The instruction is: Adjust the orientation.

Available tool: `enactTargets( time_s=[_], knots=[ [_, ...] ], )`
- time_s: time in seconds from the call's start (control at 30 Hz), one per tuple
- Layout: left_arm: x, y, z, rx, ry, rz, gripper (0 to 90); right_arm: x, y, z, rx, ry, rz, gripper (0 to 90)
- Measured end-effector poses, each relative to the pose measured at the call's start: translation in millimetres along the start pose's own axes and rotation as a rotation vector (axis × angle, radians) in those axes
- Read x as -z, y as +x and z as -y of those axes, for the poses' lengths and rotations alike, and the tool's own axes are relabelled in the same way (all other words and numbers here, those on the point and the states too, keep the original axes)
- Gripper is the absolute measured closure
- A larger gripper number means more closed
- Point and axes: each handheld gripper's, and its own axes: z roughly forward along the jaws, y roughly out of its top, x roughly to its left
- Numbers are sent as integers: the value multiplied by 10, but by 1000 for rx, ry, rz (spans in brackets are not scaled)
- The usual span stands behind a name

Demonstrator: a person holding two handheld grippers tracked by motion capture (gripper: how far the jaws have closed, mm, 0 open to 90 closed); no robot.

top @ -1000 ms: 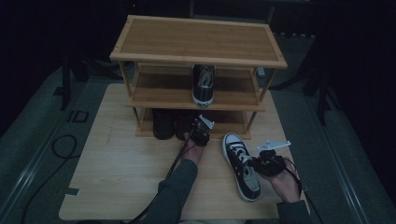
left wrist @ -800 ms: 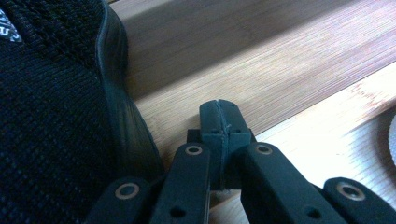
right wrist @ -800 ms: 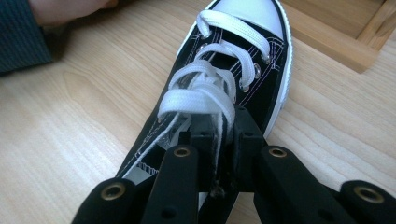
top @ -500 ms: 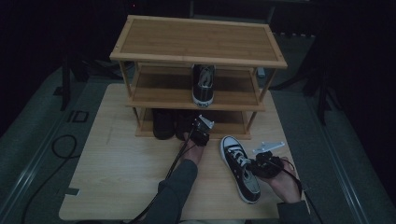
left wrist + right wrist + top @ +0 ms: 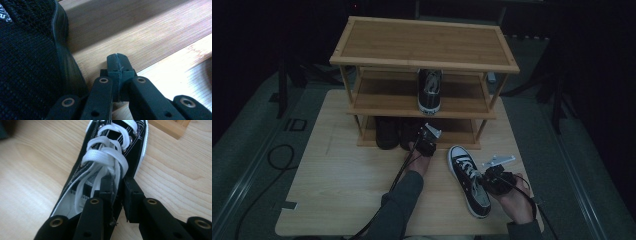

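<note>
While pinching sneaker: right gripper.

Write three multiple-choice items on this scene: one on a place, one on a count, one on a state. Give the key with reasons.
1. Where does the black canvas high-top sneaker with white laces lie?
A. on the floor
B. on the light wooden table, in front of the three-tier bamboo rack
C. on the topmost board

2. How many shoes stand on the rack's middle shelf?
A. one
B. two
C. three

3. How do the left gripper jaws stand?
A. wide open
B. shut on a lace
C. shut, with nothing between them

Key: B, its sole rests on the tabletop; A, a single black-and-white sneaker stands there; C, the pads meet over bare wood.
</note>
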Motion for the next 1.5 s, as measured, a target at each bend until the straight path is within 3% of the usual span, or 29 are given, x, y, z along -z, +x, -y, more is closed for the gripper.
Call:
enactTargets(
  time_s=[0.2,0.37,0.67,0.93,1.23,1.5],
  knots=[
    [0,3,2,0,-1,2,900,-177,24,-26,-19,7,22,816],
    [0,2,0,3,0,1,900,-144,-98,8,-75,-64,-32,869],
    [-1,3,-3,3,1,2,900,-110,-256,16,-108,-106,-99,875],
    [0,-3,-1,-4,0,-2,900,-33,-337,-22,-72,-108,-80,875],
    [-1,-4,4,0,-4,-3,900,116,-431,-73,-48,-136,-116,875],
    [0,4,2,3,-2,2,900,256,-454,-203,9,-137,-105,875]
  ],
)
